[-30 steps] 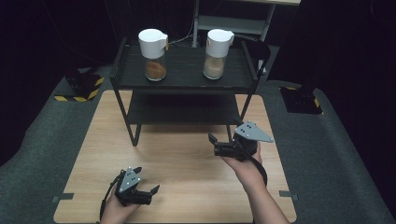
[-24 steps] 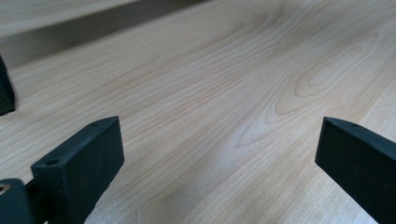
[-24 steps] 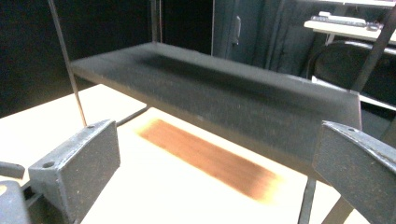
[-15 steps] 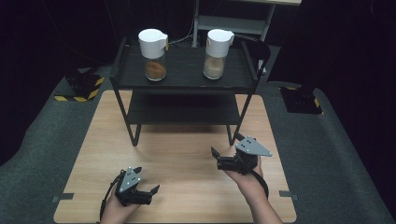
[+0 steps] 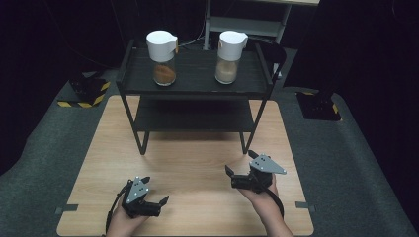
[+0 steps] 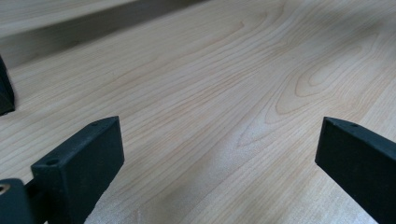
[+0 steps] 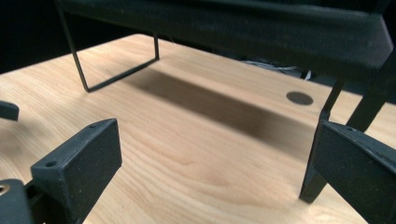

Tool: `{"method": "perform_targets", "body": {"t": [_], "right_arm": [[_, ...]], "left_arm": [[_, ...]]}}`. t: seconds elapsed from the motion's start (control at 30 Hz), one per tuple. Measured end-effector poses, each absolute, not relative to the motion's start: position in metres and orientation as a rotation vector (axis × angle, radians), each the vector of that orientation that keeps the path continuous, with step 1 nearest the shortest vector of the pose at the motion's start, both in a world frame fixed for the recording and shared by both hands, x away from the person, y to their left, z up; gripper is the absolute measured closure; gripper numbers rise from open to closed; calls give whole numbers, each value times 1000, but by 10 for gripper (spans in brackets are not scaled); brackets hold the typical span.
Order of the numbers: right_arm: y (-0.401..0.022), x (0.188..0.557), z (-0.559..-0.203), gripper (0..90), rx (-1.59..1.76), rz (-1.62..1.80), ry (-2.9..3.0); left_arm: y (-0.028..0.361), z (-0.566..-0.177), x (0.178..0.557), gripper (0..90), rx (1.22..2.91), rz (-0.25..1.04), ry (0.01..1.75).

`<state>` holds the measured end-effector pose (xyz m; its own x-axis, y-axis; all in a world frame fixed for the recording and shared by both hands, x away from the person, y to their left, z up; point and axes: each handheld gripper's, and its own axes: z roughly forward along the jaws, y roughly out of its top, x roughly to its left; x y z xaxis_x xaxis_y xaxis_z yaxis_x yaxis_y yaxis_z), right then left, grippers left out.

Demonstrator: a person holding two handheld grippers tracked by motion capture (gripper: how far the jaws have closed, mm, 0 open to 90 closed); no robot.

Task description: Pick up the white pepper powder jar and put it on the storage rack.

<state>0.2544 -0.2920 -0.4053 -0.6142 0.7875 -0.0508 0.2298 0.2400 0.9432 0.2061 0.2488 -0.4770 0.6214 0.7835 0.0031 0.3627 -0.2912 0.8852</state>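
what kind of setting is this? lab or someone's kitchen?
Most likely a lab recording station: a bare wooden table on grey carpet in a dark room, hazard-striped stands beside it, and a black shelf rack with two spice jars staged.

Bright tabletop, dark surroundings, soft focus

I find no writing, brand, number or label that I can read here. The two jars on the far shelf, the left jar [image 5: 162, 58] and the right jar [image 5: 229, 57], carry white lids with no print I can make out. The yellow-and-black striped marks [image 5: 81, 103] on the floor at the left are bare hazard stripes.
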Motion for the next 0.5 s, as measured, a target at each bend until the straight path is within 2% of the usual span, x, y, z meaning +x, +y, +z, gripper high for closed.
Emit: {"method": "perform_targets", "body": {"t": [0.5], "right_arm": [[-299, 253, -440, 14, 992, 1320, 2030]], "left_arm": [[247, -477, 206, 14, 1900, 561, 912]]}}
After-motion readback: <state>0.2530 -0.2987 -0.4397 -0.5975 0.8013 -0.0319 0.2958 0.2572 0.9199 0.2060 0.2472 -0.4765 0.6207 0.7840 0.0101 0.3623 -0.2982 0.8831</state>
